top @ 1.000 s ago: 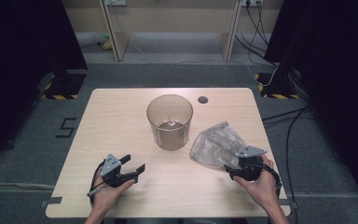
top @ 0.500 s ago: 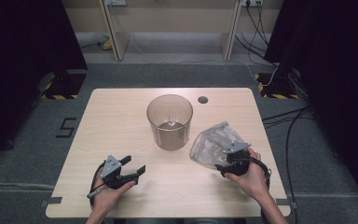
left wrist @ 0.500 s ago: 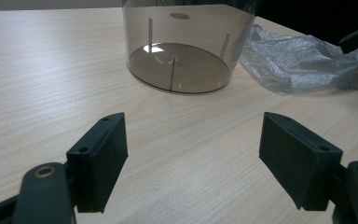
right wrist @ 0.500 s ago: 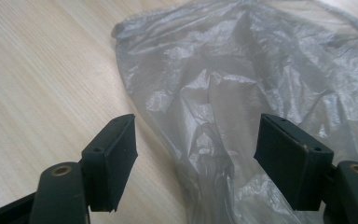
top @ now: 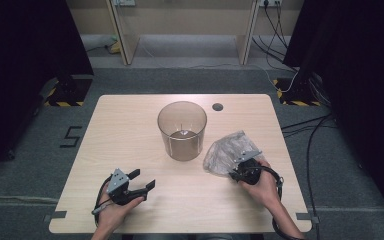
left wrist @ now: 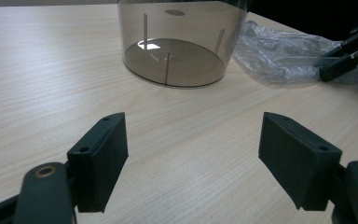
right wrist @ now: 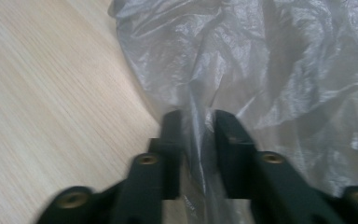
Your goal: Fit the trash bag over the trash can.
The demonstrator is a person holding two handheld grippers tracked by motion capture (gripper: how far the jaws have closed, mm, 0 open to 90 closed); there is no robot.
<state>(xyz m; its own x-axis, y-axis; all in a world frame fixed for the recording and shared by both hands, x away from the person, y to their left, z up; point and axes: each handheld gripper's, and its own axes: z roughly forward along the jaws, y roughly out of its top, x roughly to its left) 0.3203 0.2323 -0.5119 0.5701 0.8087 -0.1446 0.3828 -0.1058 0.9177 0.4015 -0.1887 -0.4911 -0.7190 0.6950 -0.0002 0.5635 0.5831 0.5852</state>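
Observation:
A crumpled clear plastic bag (top: 225, 152) lies on the wooden table (top: 130, 125) at the right, beside a smoky see-through round bin (top: 182, 131) that stands upright in the middle. My right gripper (top: 236, 170) sits at the bag's near edge; in the right gripper view its jaws pinch a fold of the plastic bag (right wrist: 279, 60), with my right gripper (right wrist: 196, 126) shut on it. My left gripper (top: 142, 181) rests low at the front left, open and holding nothing; in the left gripper view my left gripper (left wrist: 193, 140) faces the bin (left wrist: 182, 42) and the bag (left wrist: 279, 51).
A small dark grommet hole (top: 217, 106) marks the table's far right. Cables (top: 310, 130) trail over the grey floor to the right. Black curtains hang at both sides, and pale cabinet legs (top: 120, 30) stand beyond the table.
My right gripper has slid forward and left into the bag's near edge and shut on a fold of the plastic. The left gripper has stayed where it was.

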